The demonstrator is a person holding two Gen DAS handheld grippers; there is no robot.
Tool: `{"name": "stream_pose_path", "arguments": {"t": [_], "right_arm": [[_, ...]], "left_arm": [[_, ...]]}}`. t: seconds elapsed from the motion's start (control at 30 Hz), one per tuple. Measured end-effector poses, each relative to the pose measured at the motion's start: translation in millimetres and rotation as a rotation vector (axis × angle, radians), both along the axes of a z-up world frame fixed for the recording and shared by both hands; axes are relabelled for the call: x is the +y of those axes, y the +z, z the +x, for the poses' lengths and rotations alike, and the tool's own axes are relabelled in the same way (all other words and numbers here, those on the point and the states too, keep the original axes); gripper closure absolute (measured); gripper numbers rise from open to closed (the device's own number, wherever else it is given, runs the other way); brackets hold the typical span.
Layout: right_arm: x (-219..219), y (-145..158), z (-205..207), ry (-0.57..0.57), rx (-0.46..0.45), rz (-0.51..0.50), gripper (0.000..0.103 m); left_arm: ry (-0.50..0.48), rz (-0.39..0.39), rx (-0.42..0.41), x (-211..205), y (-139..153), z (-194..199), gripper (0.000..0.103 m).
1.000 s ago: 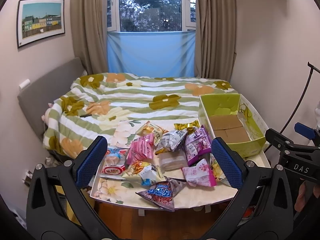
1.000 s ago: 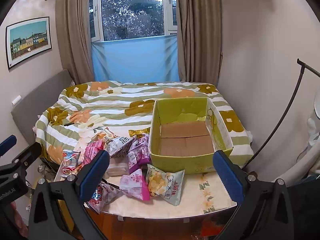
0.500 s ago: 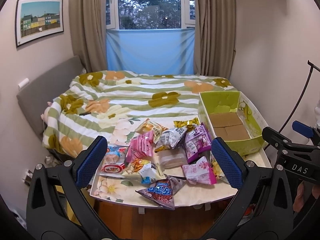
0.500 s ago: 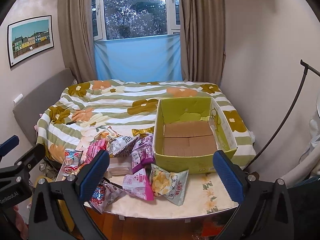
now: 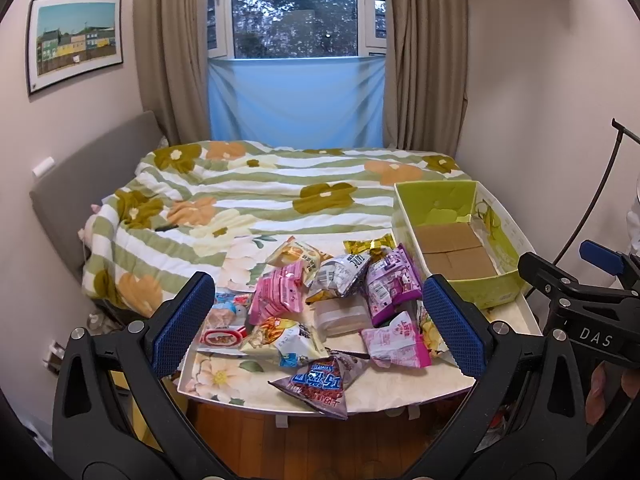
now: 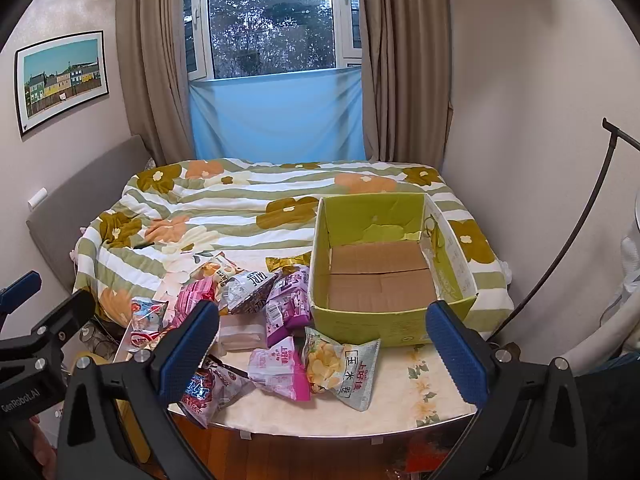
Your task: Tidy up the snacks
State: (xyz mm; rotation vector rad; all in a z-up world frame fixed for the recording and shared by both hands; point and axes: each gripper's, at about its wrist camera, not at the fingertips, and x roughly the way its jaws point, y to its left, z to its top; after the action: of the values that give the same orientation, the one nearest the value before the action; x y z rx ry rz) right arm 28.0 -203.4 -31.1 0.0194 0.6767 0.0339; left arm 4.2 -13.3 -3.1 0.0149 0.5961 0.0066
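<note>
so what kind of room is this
Most likely a bedroom in a home: a bed with a floral quilt, a curtained window and a framed picture. Snack packets lie by a green box.

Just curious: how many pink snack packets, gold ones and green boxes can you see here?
pink packets: 2
gold packet: 1
green box: 1
Total: 4
</note>
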Motion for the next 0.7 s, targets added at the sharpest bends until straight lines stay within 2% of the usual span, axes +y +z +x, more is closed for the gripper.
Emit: {"name": "stream_pose_path", "arguments": {"t": [0.7], "right_arm": [[-0.5,-0.4,0.7,-0.001,0.002,0.0,0.0]], "left_arm": [[-0.003,-0.002,-0.002,-3.0,-1.6,1.5,0.0]]}}
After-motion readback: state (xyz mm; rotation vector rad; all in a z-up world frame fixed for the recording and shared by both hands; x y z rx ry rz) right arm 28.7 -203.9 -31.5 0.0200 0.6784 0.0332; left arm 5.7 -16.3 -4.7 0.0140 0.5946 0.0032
